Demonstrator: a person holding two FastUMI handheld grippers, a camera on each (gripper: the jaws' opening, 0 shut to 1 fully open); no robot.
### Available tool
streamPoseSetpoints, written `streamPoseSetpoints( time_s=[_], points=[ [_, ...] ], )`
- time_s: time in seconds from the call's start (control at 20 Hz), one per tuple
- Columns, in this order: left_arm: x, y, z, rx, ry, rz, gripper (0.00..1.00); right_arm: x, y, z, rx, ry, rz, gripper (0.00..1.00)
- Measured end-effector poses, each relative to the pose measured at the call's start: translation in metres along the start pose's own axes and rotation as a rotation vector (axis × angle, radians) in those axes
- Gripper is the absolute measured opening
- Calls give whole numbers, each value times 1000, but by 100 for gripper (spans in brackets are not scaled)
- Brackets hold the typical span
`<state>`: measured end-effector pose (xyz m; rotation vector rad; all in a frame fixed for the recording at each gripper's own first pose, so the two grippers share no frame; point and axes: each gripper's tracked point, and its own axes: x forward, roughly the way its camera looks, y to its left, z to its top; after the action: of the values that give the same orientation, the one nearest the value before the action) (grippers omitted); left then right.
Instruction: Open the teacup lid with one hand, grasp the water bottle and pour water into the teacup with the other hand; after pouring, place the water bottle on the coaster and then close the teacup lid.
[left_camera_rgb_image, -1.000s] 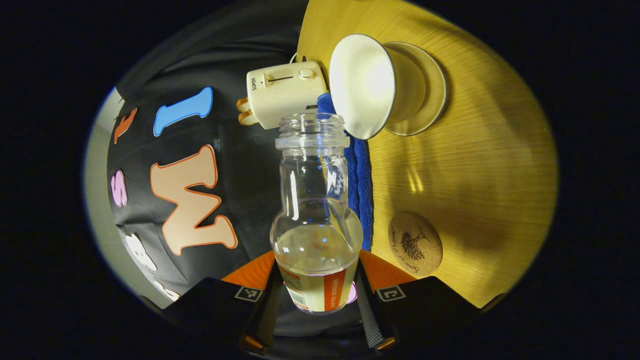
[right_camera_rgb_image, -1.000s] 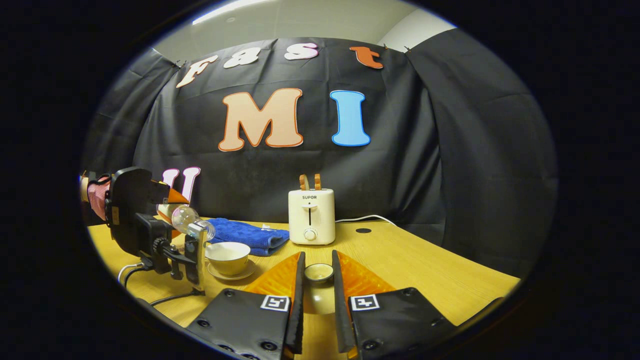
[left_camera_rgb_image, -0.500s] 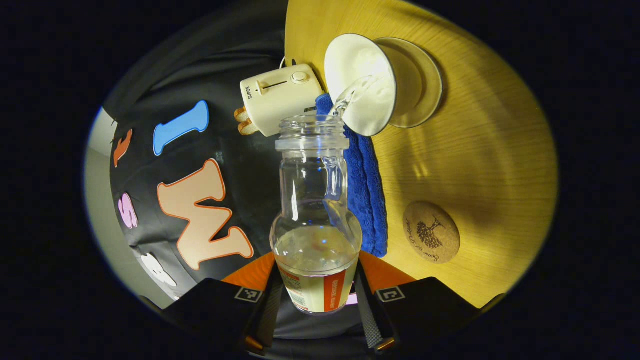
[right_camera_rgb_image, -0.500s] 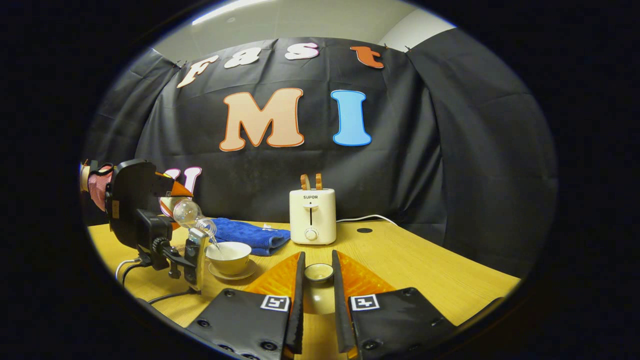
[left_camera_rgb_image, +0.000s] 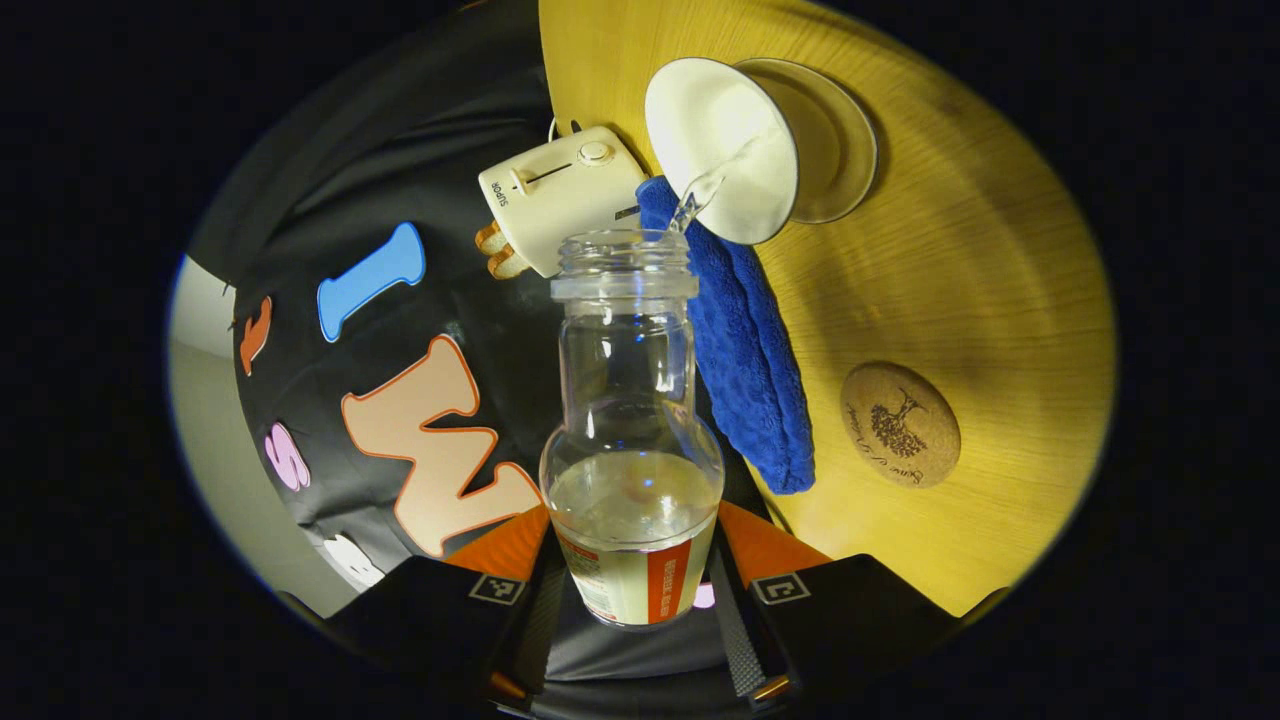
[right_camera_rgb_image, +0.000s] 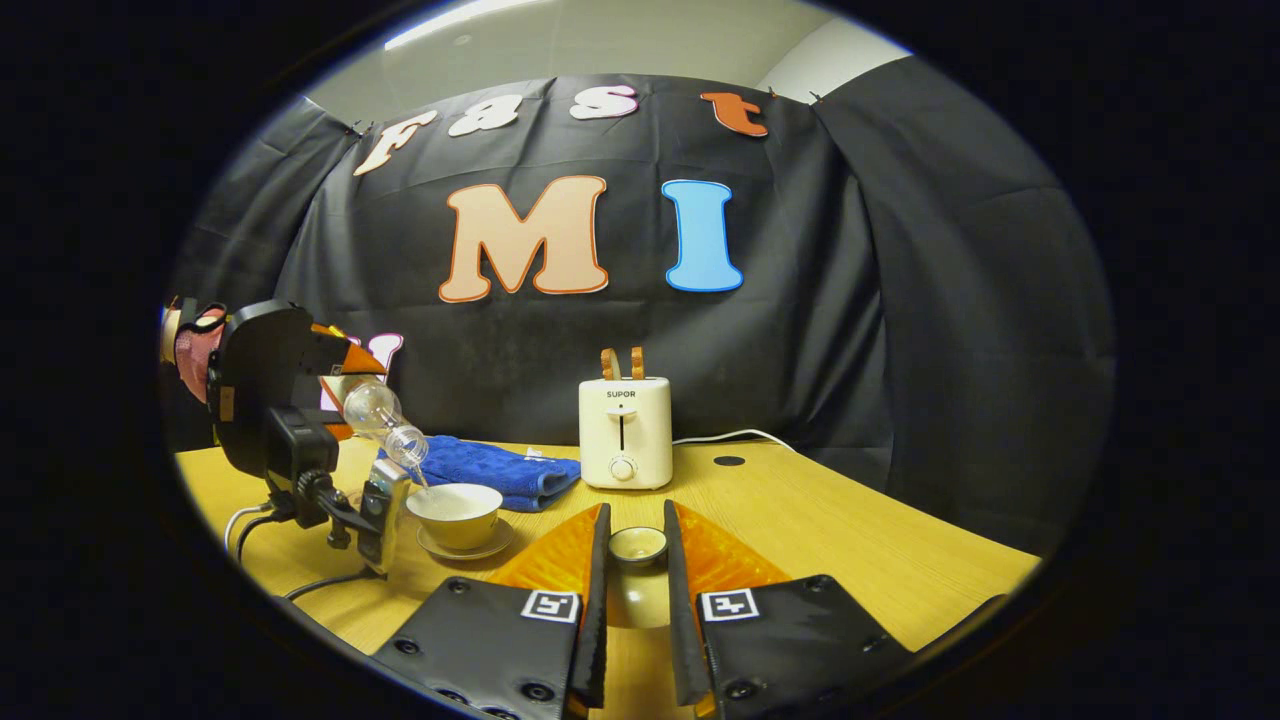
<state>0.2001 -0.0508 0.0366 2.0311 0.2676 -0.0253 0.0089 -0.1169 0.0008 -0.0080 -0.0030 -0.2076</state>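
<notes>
My left gripper (left_camera_rgb_image: 633, 585) is shut on the clear water bottle (left_camera_rgb_image: 630, 420), which is tipped mouth-down toward the white teacup (left_camera_rgb_image: 722, 150) on its saucer (left_camera_rgb_image: 838, 140). A thin stream of water runs from the bottle's mouth into the cup. From the right gripper view the tilted water bottle (right_camera_rgb_image: 385, 420) hangs over the teacup (right_camera_rgb_image: 456, 512), held by the left gripper (right_camera_rgb_image: 330, 385) and a hand. My right gripper (right_camera_rgb_image: 636, 545) is shut on the small teacup lid (right_camera_rgb_image: 637, 544), held above the table. The round cork coaster (left_camera_rgb_image: 900, 424) lies on the table near the cup.
A folded blue cloth (left_camera_rgb_image: 755, 360) lies between the cup and the white toaster (left_camera_rgb_image: 555, 195). In the right gripper view the toaster (right_camera_rgb_image: 622, 430) stands at the back of the wooden table (right_camera_rgb_image: 860, 540), with its cable behind and a dark cable at the left front.
The bottle has tipped further and water now streams into the teacup. The left gripper has risen slightly. The right gripper holds still with the lid.
</notes>
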Motion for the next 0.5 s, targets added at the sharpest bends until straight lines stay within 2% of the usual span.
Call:
streamPoseSetpoints(
  time_s=[0.5],
  points=[
    [-1, 7, 6, 49, -9, 26, 67, -1, 0, 0, 1, 1, 3, 30]
  ],
)
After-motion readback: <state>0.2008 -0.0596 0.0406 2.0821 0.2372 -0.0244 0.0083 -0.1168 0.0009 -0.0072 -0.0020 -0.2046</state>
